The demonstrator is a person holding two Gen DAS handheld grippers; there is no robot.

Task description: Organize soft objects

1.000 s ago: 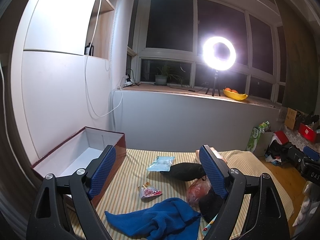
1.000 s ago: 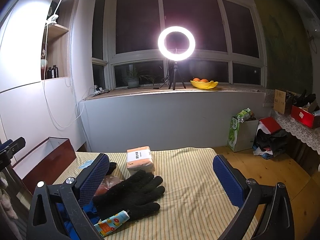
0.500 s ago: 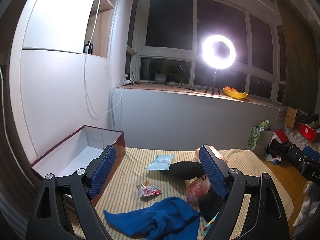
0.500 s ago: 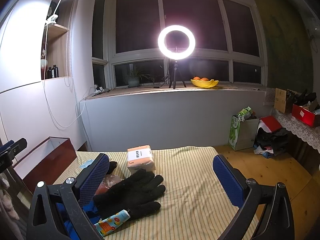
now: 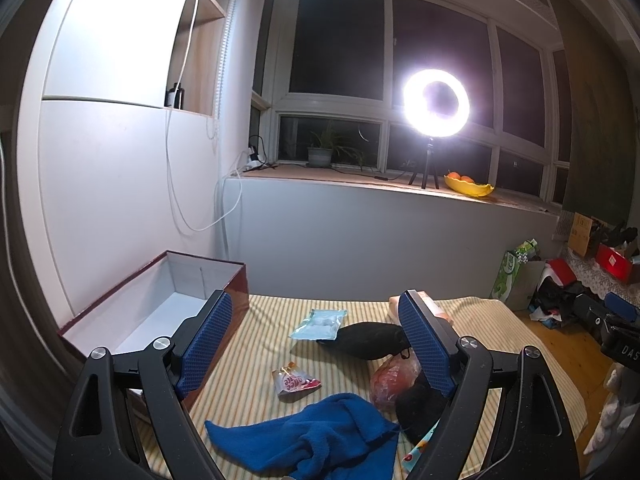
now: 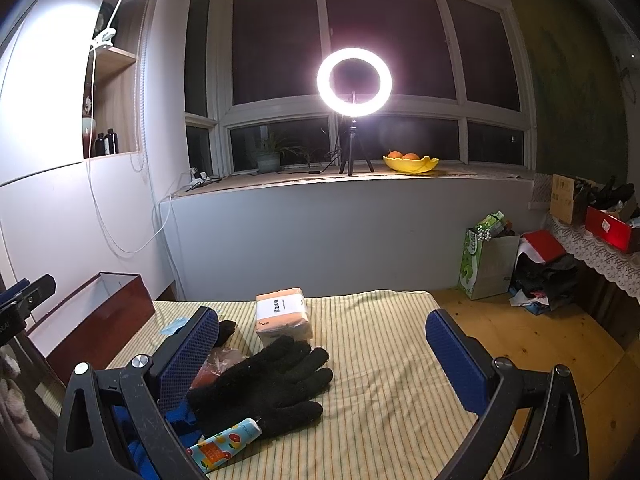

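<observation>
Blue towel crumpled at table's near edge, black glove just right of it. Red box along left edge, seemingly empty. Left gripper and right gripper above table, spread wide, holding nothing.

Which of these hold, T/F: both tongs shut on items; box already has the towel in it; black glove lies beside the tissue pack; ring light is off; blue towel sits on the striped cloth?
1. Both tongs are shut on items. False: left tongs and right tongs are open and empty.
2. The towel is in the box. False: the box looks empty.
3. The black glove lies beside the tissue pack. True.
4. The ring light is off. False: it glows.
5. The blue towel sits on the striped cloth. True.
</observation>
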